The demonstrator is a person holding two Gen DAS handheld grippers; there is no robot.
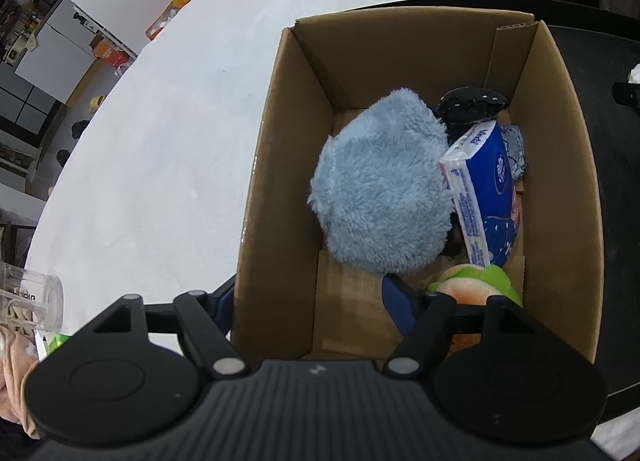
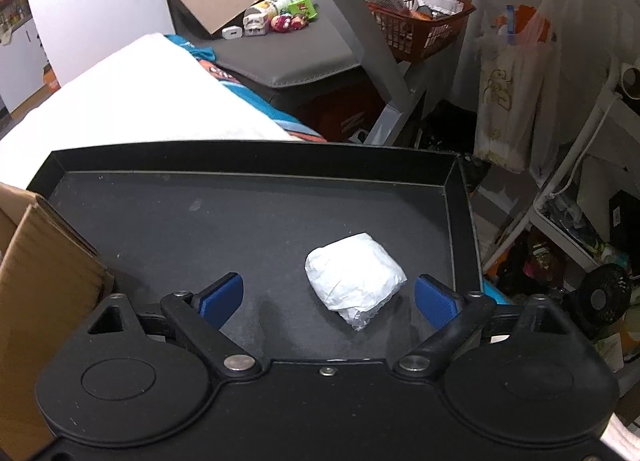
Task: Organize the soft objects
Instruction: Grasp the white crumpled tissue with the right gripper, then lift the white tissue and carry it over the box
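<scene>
Black tray (image 2: pixel 256 221) — one white wad (image 2: pixel 354 281); two tools

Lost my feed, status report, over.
Right gripper open, straddling white wad on black tray. Left gripper open over cardboard box; blue plush inside. Nothing blocking.

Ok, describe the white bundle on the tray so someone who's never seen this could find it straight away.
Find the black tray beside the cardboard box. The white bundle lies on the tray floor, toward its right side, between the right gripper fingers. It is the only item on the tray: a crumpled, squarish white lump.
</scene>
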